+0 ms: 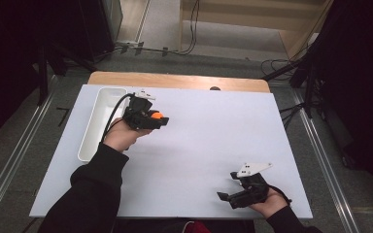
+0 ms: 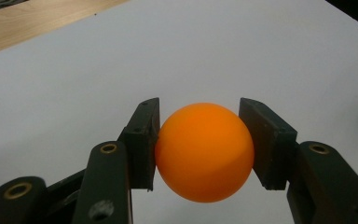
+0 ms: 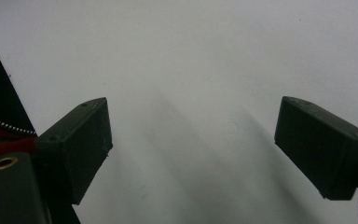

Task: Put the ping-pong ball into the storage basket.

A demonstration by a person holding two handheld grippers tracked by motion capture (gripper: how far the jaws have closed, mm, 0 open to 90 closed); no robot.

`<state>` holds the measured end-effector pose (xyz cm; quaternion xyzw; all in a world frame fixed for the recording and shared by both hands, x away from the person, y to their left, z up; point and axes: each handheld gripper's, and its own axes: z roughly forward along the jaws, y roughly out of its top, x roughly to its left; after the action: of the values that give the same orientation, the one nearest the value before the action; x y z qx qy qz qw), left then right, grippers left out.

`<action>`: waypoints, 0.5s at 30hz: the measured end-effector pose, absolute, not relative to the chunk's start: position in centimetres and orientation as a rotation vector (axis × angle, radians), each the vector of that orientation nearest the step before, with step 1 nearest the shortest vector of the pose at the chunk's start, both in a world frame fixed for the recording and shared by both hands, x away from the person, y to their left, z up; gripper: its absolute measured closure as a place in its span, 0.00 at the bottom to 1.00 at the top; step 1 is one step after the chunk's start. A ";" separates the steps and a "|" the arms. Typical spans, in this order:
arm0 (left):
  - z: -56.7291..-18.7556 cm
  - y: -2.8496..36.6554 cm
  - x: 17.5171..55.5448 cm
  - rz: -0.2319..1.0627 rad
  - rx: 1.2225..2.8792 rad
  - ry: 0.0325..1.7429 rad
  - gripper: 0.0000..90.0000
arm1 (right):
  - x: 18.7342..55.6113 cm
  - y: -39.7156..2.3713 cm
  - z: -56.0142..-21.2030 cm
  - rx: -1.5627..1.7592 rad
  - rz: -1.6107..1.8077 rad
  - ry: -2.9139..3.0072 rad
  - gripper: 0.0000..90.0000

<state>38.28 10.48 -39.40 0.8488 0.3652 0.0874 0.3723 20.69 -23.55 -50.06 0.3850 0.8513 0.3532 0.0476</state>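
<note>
Clearly the orange ball (image 2: 204,151) is sitting squeezed between the two black pads of the left gripper (image 2: 199,144), which is holding it across its widest part, just above the white table (image 1: 209,141); in the high view the ball (image 1: 157,115) is showing at about ten o'clock from the table's middle, just beside the white tray (image 1: 93,130) lying along the left edge. It is looking smooth, matte and perfectly round, much like a hollow plastic ball, so it is likely handling as very light, stiff and a little slippery, prone to popping out of a pinch taken off-centre and to rolling once set on the flat board. Taking it at the equator, as now, is looking the safest. The tray is appearing as a long, glossy, round-cornered trough. At about five o'clock the right gripper (image 1: 238,193) is resting low with its jaws standing wide apart, nothing between its blocky pads (image 3: 81,142).
</note>
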 end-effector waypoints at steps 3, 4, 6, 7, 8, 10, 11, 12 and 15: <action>-39.2 10.8 38.3 0.226 2.172 0.944 0.55 | 20.7 -23.5 -50.0 1.179 1.077 2.595 0.11; -39.2 10.9 38.3 0.229 2.175 0.943 0.55 | 20.7 -23.5 -50.0 1.178 1.078 2.595 0.11; -39.1 11.0 38.2 0.237 2.171 0.946 0.55 | 20.7 -23.5 -50.0 1.180 1.080 2.593 0.11; -39.1 11.0 38.2 0.240 2.170 0.949 0.55 | 20.8 -23.5 -50.0 1.176 1.081 2.594 0.11; -39.0 11.1 38.2 0.244 2.174 0.948 0.55 | 20.8 -23.5 -50.0 1.170 1.082 2.598 0.11; -39.0 11.3 38.2 0.251 2.174 0.950 0.55 | 20.8 -23.5 -50.0 1.168 1.081 2.599 0.11; -39.0 11.3 38.2 0.253 2.173 0.954 0.55 | 20.8 -23.5 -50.0 1.167 1.079 2.598 0.11; -39.0 11.5 38.2 0.253 2.176 0.954 0.56 | 20.9 -23.4 -50.0 1.164 1.079 2.600 0.11; -38.9 11.7 38.2 0.258 2.170 0.961 0.55 | 20.9 -23.4 -50.0 1.162 1.080 2.601 0.11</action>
<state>38.17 11.73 -38.91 0.8451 0.3743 0.1003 0.3682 20.91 -23.38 -50.01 0.3810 0.8527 0.3542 0.0473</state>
